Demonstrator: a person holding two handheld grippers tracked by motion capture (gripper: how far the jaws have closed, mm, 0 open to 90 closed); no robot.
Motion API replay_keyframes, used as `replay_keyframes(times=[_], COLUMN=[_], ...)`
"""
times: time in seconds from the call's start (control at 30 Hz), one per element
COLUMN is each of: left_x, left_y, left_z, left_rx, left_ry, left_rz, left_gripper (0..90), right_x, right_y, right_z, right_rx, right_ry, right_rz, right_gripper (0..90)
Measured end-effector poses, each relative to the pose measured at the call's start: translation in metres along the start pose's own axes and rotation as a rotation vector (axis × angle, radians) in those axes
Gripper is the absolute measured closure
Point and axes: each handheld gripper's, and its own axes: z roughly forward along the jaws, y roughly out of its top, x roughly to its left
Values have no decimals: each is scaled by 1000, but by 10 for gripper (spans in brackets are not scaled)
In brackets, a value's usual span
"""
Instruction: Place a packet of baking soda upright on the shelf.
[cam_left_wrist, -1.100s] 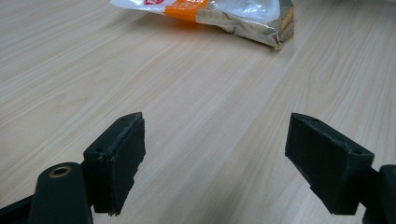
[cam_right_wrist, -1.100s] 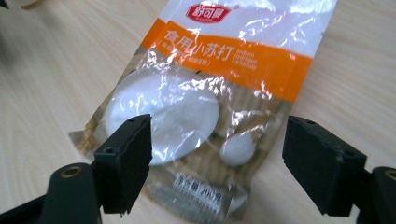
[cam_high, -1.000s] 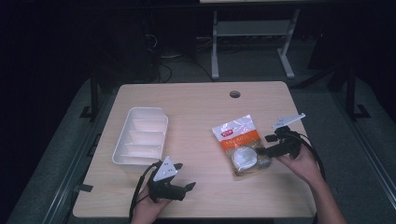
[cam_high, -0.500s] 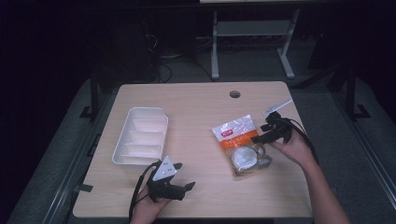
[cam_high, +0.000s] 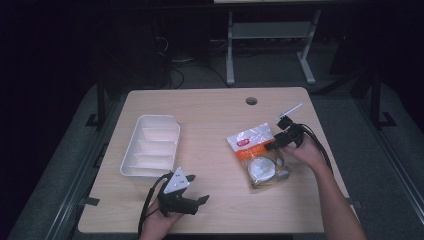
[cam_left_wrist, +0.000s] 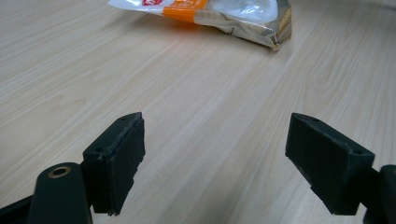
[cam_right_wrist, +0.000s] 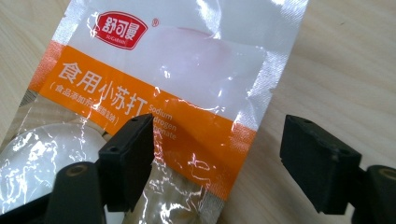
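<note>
1. The plastic bag (cam_high: 258, 154) lies flat on the right half of the table (cam_high: 210, 115); it has a white top with a red logo, an orange band and a clear lower part with white content.
2. The right tongs (cam_high: 272, 146) are at the right edge of the bag, wide open and holding nothing.
3. In the right gripper view, one jaw is over the bag's orange band (cam_right_wrist: 154, 126) and the other jaw is over the bare table beside the bag.
4. The left tongs (cam_high: 200, 201) rest near the front edge of the table, well apart from the bag, also wide open and empty.
5. A white divided tray (cam_high: 150, 150) stands on the left half of the table.
</note>
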Motion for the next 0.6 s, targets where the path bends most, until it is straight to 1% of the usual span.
replay_keyframes(times=[0.03, 0.07, 0.13, 0.17, 0.2, 0.23, 0.27, 0.3, 0.33, 0.37, 0.47, 0.5, 0.53, 0.57, 0.6], left_x=[0, 0, 0, 0, 0, 0, 0, 0, 0, 0, 0, 0, 0, 0, 0], left_y=[0, 0, 0, 0, 0, 0, 0, 0, 0, 0, 0, 0, 0, 0, 0], left_z=[0, 0, 0, 0, 0, 0, 0, 0, 0, 0, 0, 0, 0, 0, 0], left_rx=[-1, -2, -4, -3, -3, -3, -4, -4, -5, -4, -2, -2, -3, -1, -2], left_ry=[0, 0, -1, -2, 0, 1, 0, 0, 0, 1, 3, 3, 3, 4, 4], left_rz=[0, 0, -5, -4, -2, -1, -3, -3, -4, -4, -4, -4, -5, -2, -3], left_gripper=[192, 192, 192, 192, 192, 192, 192, 192, 192, 192, 192, 192, 192, 192, 192], right_x=[-1, -3, -5, -6, -6, -6, -6, -6, -6, -7, -6, -6, -6, -7, -7], right_y=[0, -1, -2, -2, -2, -3, -3, -3, -3, -4, -4, -4, -4, -4, -4], right_z=[2, 4, 5, 5, 5, 5, 4, 4, 3, 0, -3, -3, -4, -6, -6], right_rx=[2, -2, -18, -22, -21, -21, -19, -19, -21, -29, -31, -31, -32, -45, -45], right_ry=[12, 43, 87, 91, 94, 98, 90, 90, 89, 86, 75, 75, 73, 82, 91], right_rz=[1, 11, 18, 16, 16, 11, 7, 7, 9, 9, -7, -7, -11, -17, -20], right_gripper=[285, 326, 389, 405, 452, 475, 501, 501, 528, 590, 677, 677, 715, 811, 867])
